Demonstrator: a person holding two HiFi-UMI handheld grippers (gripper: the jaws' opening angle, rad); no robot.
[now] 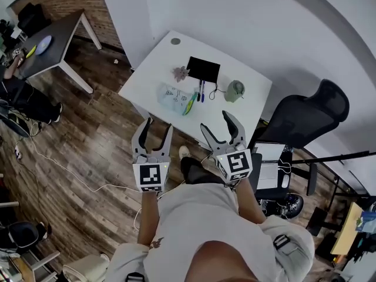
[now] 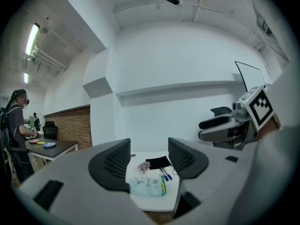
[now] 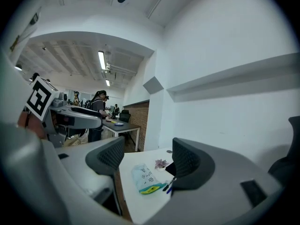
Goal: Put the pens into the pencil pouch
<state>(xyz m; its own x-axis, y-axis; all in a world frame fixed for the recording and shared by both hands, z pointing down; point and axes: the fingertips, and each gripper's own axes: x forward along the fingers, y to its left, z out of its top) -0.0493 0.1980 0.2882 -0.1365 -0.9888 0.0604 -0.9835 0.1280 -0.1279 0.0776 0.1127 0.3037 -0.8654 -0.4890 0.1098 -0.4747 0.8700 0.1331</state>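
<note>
Head view: both grippers are hanging in the air short of the white table (image 1: 158, 63), over the wood floor (image 1: 88, 151), well apart from everything on the table. Left gripper (image 1: 158, 126) and right gripper (image 1: 216, 122) are each holding their jaws spread, with nothing between them. The pouch (image 1: 174, 97) is lying close to the table's near edge, about midway along it. Two pens (image 1: 201, 90) are lying just beside its right end, outside it. A black pad (image 1: 203, 69) is sitting behind the pens toward the far edge, with a small pinkish thing (image 1: 181, 73) left of it. A grey-green thing (image 1: 235, 90) is sitting toward the right edge. Left gripper view: jaws are standing wide and empty; pouch (image 2: 147, 186) and pens (image 2: 165, 173) are showing through the gap, well beyond the tips. Right gripper view: jaws are likewise parted and empty, the pouch (image 3: 144, 179) is showing between them, and the pens (image 3: 168, 185) are partly hidden behind the right-hand jaw.
</note>
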